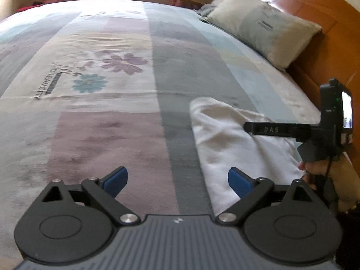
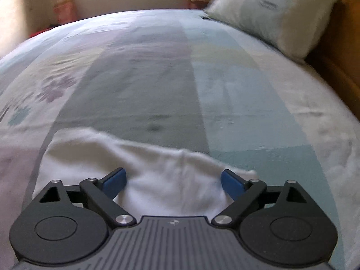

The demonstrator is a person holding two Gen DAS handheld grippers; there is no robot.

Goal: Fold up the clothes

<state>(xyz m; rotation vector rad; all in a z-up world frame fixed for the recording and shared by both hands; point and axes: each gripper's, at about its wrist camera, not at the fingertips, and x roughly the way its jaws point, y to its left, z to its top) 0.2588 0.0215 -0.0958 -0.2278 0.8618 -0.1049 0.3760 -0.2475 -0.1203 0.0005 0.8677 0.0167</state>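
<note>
Our right gripper [image 2: 173, 183], jaws wide and empty, hangs over the white garment [image 2: 162, 171] at lower centre, nearer than our equally open left gripper [image 1: 177, 181].

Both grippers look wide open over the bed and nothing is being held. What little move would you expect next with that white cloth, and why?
Probably the right gripper dips to pinch the far edge of the white garment. Its jaws are open with the cloth lying bunched just below and nothing gripped. The left gripper, also open, hangs over bare bedspread beside the garment, so it would likely shift over afterwards.
</note>
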